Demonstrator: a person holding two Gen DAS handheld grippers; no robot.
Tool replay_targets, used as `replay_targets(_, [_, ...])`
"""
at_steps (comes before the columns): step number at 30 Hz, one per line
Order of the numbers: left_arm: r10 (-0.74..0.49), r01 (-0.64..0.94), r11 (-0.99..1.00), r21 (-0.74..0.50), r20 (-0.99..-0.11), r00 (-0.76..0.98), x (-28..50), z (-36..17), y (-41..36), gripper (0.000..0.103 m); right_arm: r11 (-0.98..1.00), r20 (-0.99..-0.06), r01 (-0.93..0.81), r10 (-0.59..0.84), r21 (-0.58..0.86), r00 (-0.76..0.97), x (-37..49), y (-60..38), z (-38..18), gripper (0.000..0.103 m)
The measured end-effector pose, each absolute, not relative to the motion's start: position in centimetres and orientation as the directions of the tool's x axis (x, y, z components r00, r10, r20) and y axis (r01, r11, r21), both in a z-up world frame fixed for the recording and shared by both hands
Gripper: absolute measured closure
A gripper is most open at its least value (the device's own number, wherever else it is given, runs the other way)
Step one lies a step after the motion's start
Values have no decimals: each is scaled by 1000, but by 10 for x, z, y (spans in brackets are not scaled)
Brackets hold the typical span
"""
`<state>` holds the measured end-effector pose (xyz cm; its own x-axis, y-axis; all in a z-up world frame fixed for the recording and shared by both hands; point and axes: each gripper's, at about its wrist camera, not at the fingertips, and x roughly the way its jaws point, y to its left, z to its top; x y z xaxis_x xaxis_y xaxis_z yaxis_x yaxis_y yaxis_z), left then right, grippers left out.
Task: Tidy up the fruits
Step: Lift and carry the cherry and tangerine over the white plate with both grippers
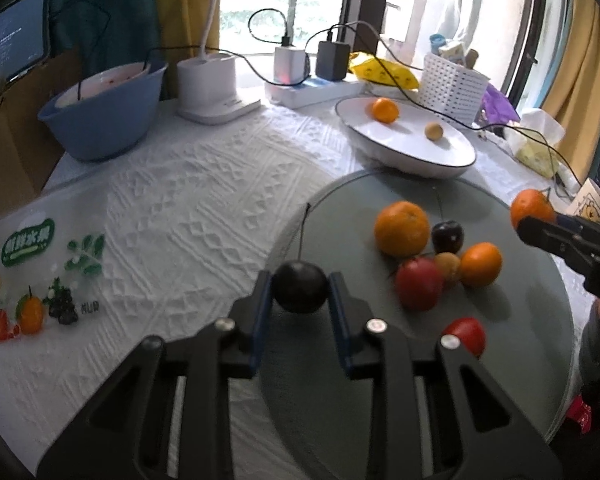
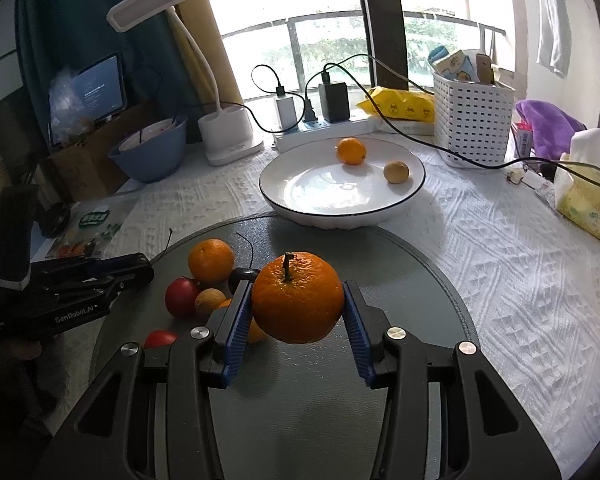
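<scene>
My left gripper [image 1: 299,293] is shut on a dark cherry [image 1: 299,286] with a long stem, held above the left edge of the round grey mat [image 1: 520,344]. My right gripper [image 2: 297,300] is shut on an orange [image 2: 297,297], held above the mat [image 2: 420,272]; it also shows in the left wrist view [image 1: 529,206]. Several fruits lie on the mat: an orange [image 1: 402,228], a dark cherry [image 1: 447,236], a red fruit [image 1: 418,284], a small orange [image 1: 481,264], a red tomato [image 1: 466,334]. The white plate [image 2: 320,192] holds an orange [image 2: 351,151] and a small tan fruit [image 2: 396,171].
A blue bowl [image 1: 100,116], a white lamp base [image 1: 216,88], a power strip with chargers [image 1: 312,88], a white basket [image 2: 474,120] and a tissue pack [image 2: 588,196] line the back. Cables [image 2: 480,164] trail across the white cloth. A printed fruit bag [image 1: 40,280] lies left.
</scene>
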<state>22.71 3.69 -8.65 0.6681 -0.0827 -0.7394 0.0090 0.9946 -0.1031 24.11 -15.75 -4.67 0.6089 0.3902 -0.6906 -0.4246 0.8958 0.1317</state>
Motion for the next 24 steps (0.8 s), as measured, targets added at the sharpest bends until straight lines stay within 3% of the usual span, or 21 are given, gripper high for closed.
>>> replay_targets(24, [-165, 151, 985, -80, -675, 719, 257, -44, -17, 74, 891, -650, -424, 419, 161, 634, 265, -174, -38, 55])
